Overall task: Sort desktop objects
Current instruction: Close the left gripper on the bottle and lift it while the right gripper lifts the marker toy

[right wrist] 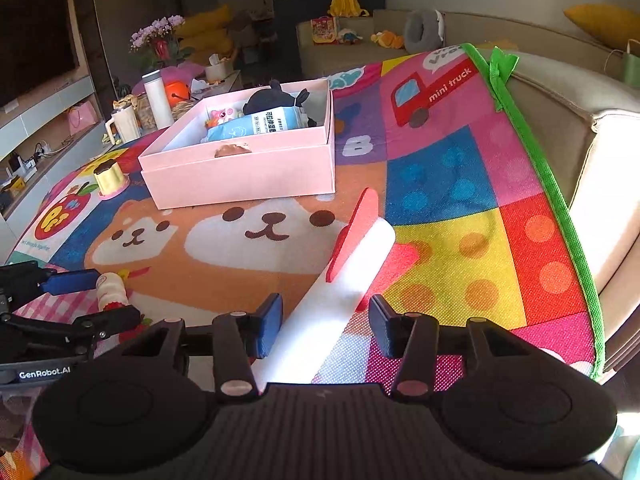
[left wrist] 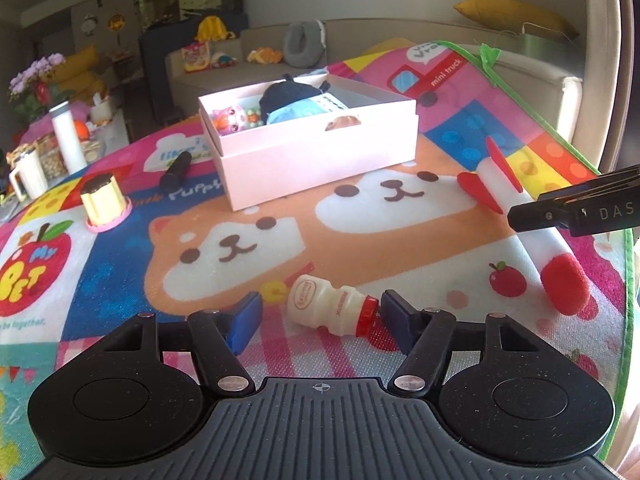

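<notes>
On the bright play mat (left wrist: 460, 152), the pink box (left wrist: 320, 160) already holds several toys (partly sorted, I'd judge). Left gripper (left wrist: 320, 312) straddles the lying yogurt bottle (left wrist: 328, 310), right gripper (right wrist: 325, 320) straddles the foam rocket (right wrist: 340, 280); both apart, neither clamped.

A: Daylight enters from the right of the pink box (left wrist: 316, 152). Play mat (left wrist: 224, 264) around it bright, colours saturated, weave sharp.

B: Right wrist view: sofa arm (right wrist: 612, 184) right of the box blown out, white glare. Room behind the box dim, TV wall left of it dark.

A: Short soft shadows fall left of the box. Fisheye bends the mat's edges; corners vignette black.

B: Background behind the box soft; no motion blur.
</notes>
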Available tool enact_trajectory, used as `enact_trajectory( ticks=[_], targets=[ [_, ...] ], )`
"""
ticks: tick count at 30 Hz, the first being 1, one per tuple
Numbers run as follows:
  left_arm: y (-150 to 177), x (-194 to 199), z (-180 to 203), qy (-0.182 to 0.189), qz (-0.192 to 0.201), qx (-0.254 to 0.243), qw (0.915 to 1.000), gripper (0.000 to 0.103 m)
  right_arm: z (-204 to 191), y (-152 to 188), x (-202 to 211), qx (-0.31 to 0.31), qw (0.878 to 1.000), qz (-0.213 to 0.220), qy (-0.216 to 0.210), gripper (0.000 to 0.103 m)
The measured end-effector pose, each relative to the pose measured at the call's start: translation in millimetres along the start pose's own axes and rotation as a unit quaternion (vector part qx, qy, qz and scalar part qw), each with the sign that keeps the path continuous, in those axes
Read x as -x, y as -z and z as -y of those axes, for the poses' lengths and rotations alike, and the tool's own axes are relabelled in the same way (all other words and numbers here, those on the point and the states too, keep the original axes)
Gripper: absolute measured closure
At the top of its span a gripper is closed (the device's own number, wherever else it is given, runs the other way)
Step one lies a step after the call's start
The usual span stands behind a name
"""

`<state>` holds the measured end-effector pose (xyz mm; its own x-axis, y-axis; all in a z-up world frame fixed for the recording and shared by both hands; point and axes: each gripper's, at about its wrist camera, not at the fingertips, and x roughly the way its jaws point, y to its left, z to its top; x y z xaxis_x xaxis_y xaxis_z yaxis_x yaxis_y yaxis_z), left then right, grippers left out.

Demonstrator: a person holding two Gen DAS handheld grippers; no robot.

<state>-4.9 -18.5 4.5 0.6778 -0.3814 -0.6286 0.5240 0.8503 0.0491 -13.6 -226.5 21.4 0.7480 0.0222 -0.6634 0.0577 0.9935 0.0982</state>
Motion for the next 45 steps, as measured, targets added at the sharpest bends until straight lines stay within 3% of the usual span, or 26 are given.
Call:
enact_trajectory(
  ticks=[4,11,14,16,23,33,39,44,45],
  targets=[
    [-1,1,7,0.008,0.000,0.000,1.0000,0.051,2,0,1,-0.003,1.000,0.003,-0.001,0.050],
    [0,9,21,0.012,-0.009,-0.010,0.9998,0.051,9,-12,-23,-0.065,0.997,-0.034,-0.011,0.049],
    [3,21,30,0.002,-0.011,-0.023,0.9997,0.051,2,-15,-19,-0.054,0.997,-0.046,-0.020,0.064],
    [5,31,36,-0.002,-0.009,-0.032,0.9994,0.051,-3,-13,-11,-0.045,0.997,-0.051,-0.030,0.075],
    [6,75,55,-0.008,0.025,-0.062,0.9978,0.051,-15,-10,45,-0.006,0.999,-0.022,-0.049,0.075],
    [-14,115,66,-0.004,0.085,-0.066,0.9942,0.051,-7,-29,122,-0.012,0.995,0.039,-0.094,0.075],
    [-64,89,45,-0.023,0.127,-0.058,0.9900,0.051,-3,-71,136,0.004,0.992,0.108,-0.066,0.076],
    [-130,27,6,-0.042,0.163,-0.037,0.9851,0.050,1,-120,123,0.009,0.988,0.146,-0.059,0.076],
    [-141,12,-4,-0.036,0.160,-0.033,0.9860,0.044,0,-129,118,0.010,0.987,0.147,-0.059,0.076]
  ],
)
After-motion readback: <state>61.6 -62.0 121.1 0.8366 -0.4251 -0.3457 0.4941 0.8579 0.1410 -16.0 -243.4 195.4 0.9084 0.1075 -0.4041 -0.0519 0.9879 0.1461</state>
